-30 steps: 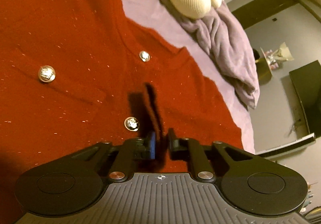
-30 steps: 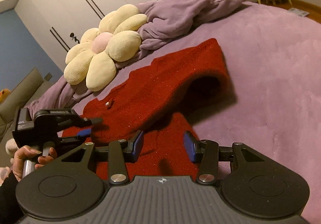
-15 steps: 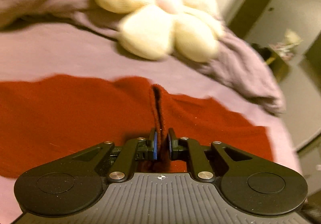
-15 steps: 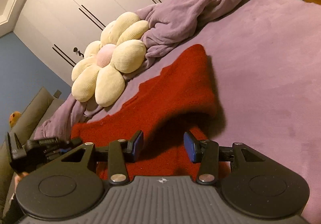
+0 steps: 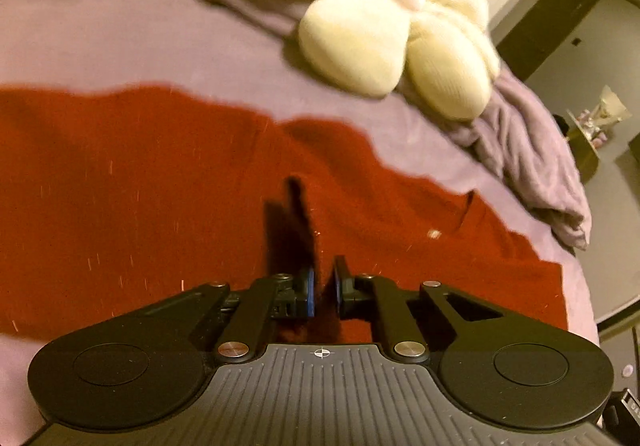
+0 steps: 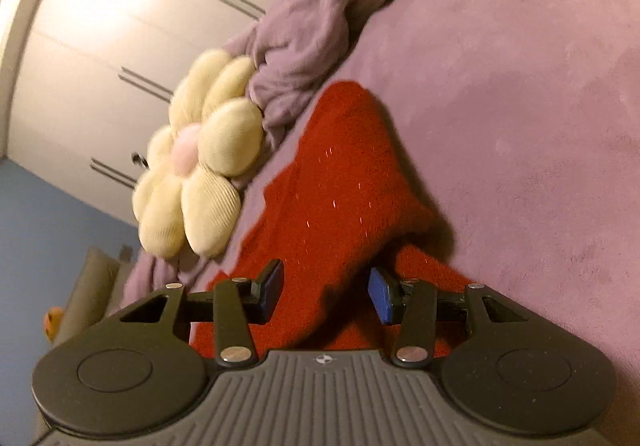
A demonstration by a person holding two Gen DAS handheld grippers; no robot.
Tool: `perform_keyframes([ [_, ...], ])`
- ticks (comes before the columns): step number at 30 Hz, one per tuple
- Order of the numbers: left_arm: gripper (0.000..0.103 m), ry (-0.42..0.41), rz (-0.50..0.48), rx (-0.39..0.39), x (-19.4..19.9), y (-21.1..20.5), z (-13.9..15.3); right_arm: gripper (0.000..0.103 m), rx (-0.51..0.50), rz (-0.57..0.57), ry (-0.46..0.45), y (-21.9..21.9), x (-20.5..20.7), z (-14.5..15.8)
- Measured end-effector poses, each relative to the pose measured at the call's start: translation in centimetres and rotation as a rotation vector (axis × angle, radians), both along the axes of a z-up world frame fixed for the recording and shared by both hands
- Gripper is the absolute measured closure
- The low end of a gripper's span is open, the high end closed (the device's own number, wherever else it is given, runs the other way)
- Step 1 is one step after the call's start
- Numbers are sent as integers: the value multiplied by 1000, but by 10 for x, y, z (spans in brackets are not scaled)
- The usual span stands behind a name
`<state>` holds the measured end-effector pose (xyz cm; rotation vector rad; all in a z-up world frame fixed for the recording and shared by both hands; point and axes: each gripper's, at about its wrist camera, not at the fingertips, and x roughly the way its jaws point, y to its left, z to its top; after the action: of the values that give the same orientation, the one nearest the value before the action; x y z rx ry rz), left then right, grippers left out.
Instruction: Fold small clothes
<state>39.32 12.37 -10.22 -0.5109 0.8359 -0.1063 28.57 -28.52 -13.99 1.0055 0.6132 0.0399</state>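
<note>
Purple bed (image 6: pixel 520 94) carries red cardigan (image 5: pixel 140 186) mid-bed, flower pillow (image 5: pixel 384 26) behind; left hand-held gripper (image 5: pixel 323 292) clamped on raised fold, right hand-held gripper (image 6: pixel 326 294) half-open astride edge, unpinched; soft, limp knit, grip hems

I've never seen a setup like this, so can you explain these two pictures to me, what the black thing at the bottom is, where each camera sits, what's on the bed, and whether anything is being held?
The black shapes at the bottom are hand-held grippers, one in each of a person's hands, each with two fingers tipped in blue pads. A wide-angle camera sits on each gripper and looks forward along its fingers, so one picture comes from the left gripper and the other from the right gripper.

On the purple bed cover lies a red knitted garment. Behind it are a cream flower-shaped cushion and a bunched purple blanket.

The left gripper is shut, pinching a fold of the red garment. The right gripper stands apart, with red fabric draped between its fingers, not squeezed.
</note>
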Motion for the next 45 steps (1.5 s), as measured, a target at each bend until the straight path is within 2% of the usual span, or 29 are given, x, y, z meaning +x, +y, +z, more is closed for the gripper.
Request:
perform_keyframes([
  [4,92,-63,36,7,0,16,25,58,62,-39,-9,-4,6,-8],
  [7,92,-98,51,48,-2,27,37,61,66,-44,-7,-2,12,-10],
  [9,92,-105,59,79,-4,34,39,67,57,-49,-7,-1,15,-11],
  [12,92,-77,56,97,-4,39,31,86,29,-64,29,0,20,-15],
  [13,92,-65,51,98,-3,37,27,92,-5,-60,52,1,23,-15],
  [15,92,-50,36,101,-2,31,20,94,-117,-56,71,4,25,-8],
  [18,92,-62,-2,101,0,21,13,95,-338,-85,30,11,18,13],
  [21,92,-78,-25,197,3,7,9,95,-573,-34,38,32,22,19],
  [23,92,-72,-34,231,5,5,3,95,-694,17,64,48,26,13],
  [26,91,-41,-34,246,6,9,-8,95,-779,58,79,60,30,11],
  [28,87,-23,-40,269,6,8,-16,96,-787,69,88,60,31,11],
  [29,82,-23,-39,283,6,8,-19,95,-790,79,95,60,32,12],
  [31,79,-28,-30,285,3,10,-16,91,-771,114,110,60,30,18],
  [33,68,-28,0,288,-1,13,-9,84,-725,135,116,56,22,28],
  [35,61,-72,39,304,-13,20,4,62,-650,148,105,48,7,44],
  [37,58,-126,66,314,-26,23,16,57,-681,125,53,51,-14,59],
  [38,54,-149,74,306,-31,23,21,57,-722,115,26,56,-19,66],
  [39,44,-163,77,286,-34,22,24,57,-760,110,4,62,-19,70],
  [41,34,-167,66,256,-34,13,26,59,-814,152,-8,77,-7,70],
  [42,34,-165,36,254,-32,6,24,60,-829,174,-1,84,3,67],
  [43,34,-161,13,270,-29,0,24,66,-853,209,5,94,14,60],
  [44,34,-154,-5,301,-25,-7,20,73,-880,242,15,102,26,54],
  [45,35,-144,-21,323,-20,-13,15,74,-905,267,25,109,36,48],
])
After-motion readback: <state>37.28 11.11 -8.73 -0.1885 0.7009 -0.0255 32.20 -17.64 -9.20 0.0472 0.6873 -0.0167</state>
